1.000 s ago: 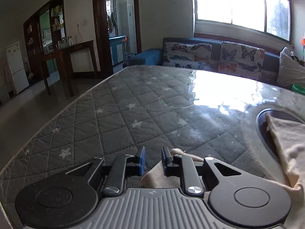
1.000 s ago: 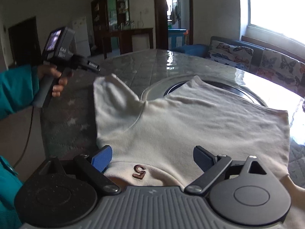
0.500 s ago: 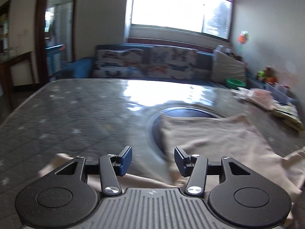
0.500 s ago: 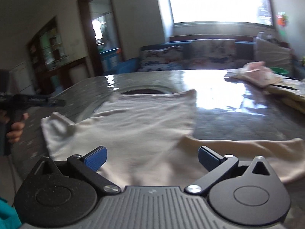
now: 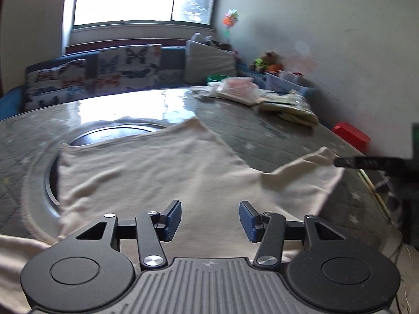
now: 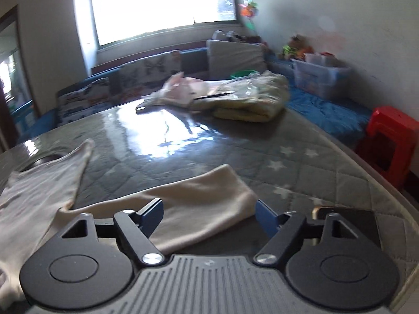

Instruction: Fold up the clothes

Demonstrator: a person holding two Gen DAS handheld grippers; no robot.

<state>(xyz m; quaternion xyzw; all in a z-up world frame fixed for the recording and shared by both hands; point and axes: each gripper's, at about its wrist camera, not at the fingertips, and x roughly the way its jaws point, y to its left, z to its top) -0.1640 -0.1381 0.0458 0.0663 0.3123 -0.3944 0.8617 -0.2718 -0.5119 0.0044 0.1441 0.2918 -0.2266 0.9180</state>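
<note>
The left hand-held gripper (image 5: 210,217) hovers over the cream shirt (image 5: 146,178), its fingers apart with nothing pinched. The shirt lies spread flat on the gray quilted tabletop (image 6: 235,144), partly over a round dark hole (image 5: 110,133). The right hand-held gripper (image 6: 209,216) is over the shirt's right sleeve (image 6: 199,204), and its fingers are closing with the sleeve between them, not yet squeezing it. This looks like the first fold: next, pinch that sleeve and bring it across the shirt's body. Farther back sit folded clothes (image 6: 248,99), a butterfly sofa (image 5: 104,73) under a bright window (image 6: 157,2), and a red stool (image 6: 390,136) on the right.
</note>
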